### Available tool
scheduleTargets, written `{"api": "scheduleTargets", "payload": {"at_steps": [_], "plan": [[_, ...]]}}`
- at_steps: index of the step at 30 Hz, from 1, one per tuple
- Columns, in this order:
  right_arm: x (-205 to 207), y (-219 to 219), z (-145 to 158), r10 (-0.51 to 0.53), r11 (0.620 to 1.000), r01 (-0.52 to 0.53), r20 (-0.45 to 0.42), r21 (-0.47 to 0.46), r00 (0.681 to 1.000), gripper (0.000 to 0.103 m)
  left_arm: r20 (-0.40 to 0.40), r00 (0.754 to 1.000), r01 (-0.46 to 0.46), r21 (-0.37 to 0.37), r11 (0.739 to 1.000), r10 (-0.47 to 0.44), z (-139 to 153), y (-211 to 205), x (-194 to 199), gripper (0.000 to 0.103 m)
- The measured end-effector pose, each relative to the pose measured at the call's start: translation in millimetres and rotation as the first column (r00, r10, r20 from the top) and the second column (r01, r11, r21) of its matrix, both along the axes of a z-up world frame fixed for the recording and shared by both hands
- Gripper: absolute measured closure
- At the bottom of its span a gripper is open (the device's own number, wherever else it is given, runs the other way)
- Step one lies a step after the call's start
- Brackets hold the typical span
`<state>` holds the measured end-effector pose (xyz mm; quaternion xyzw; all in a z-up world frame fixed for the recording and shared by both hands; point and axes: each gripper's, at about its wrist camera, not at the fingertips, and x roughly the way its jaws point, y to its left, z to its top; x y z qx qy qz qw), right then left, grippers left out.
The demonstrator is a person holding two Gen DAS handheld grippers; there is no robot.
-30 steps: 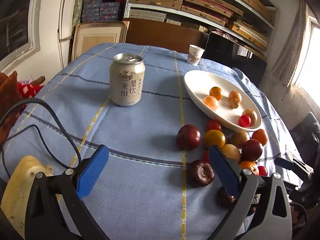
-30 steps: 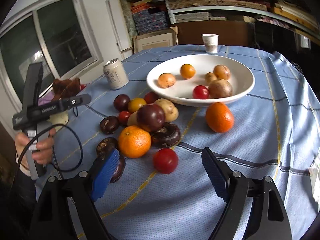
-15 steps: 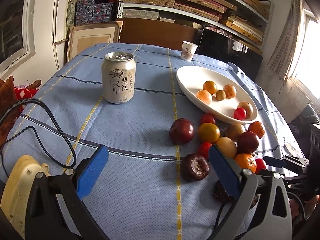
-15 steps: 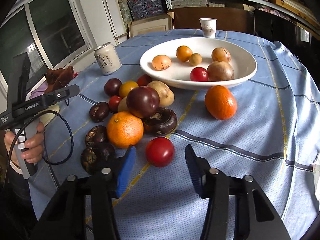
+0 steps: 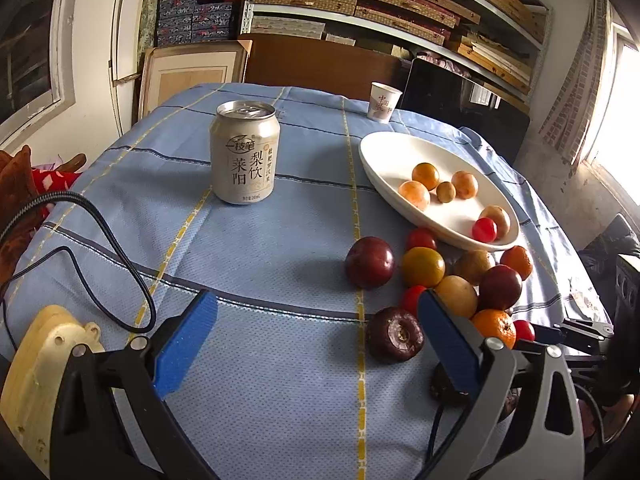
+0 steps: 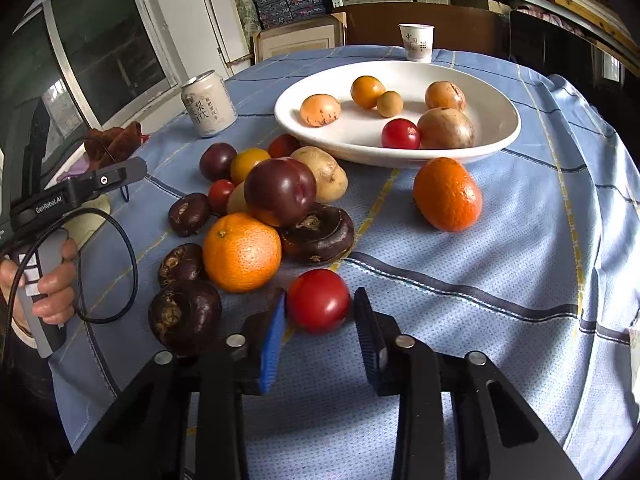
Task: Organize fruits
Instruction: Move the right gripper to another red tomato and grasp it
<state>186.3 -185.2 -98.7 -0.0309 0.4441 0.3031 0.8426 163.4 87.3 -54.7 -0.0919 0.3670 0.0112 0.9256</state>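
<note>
right fingers (image 6: pixel 276 332) are pinching the tomato (image 6: pixel 319 300) between both pads, on the cloth (image 6: pixel 500 248) just ahead of the right gripper (image 6: pixel 320 334). left gripper (image 5: pixel 316 344) is hanging wide and empty, can (image 5: pixel 245 152) far ahead of it. risks: the tomato is round and glossy, so it could be squirting out forward on lift; the orange (image 6: pixel 241 252) is sitting just left of the left finger, so a sideways swing could be knocking the pile rolling. versus a second ago: jaws were wide around the tomato, now shut on it. bowl (image 6: pixel 508 120) is well ahead.
</note>
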Motion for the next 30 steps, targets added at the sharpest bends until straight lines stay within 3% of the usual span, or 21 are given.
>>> {"api": "scheduleTargets", "payload": {"at_steps": [6,11,14,17,21,30], "plan": [[5.2,-27.3,9.1,-0.087,0.989,0.086,0.008,0.121,0.996,0.072,-0.016,1.000,-0.020,-0.010,1.000,0.020,-2.0,4.3,2.5,0.005],[5.8,-30.2,11.0,-0.110,0.988,0.107,0.020,0.113,0.994,0.072,-0.038,0.999,0.002,0.027,1.000,-0.001,-5.9,-3.6,6.7,0.005],[4.0,-29.3,12.1,-0.108,0.989,0.104,0.036,0.103,0.994,0.072,-0.057,0.996,0.077,0.045,0.996,-0.074,-8.9,-18.0,10.8,0.007],[1.1,-29.3,13.4,-0.107,0.990,0.102,0.046,0.098,0.993,0.072,-0.097,0.981,0.172,0.017,0.985,-0.170,-14.5,-32.5,17.6,0.022],[0.8,-29.2,13.5,-0.110,0.990,0.105,0.053,0.091,0.993,0.072,-0.137,0.969,0.208,0.014,0.978,-0.205,-21.9,-43.3,24.9,0.038],[-1.8,-27.4,14.7,-0.107,0.991,0.102,0.065,0.082,0.992,0.072,-0.193,0.956,0.226,-0.007,0.974,-0.223,-32.6,-51.1,34.1,0.041]]}}
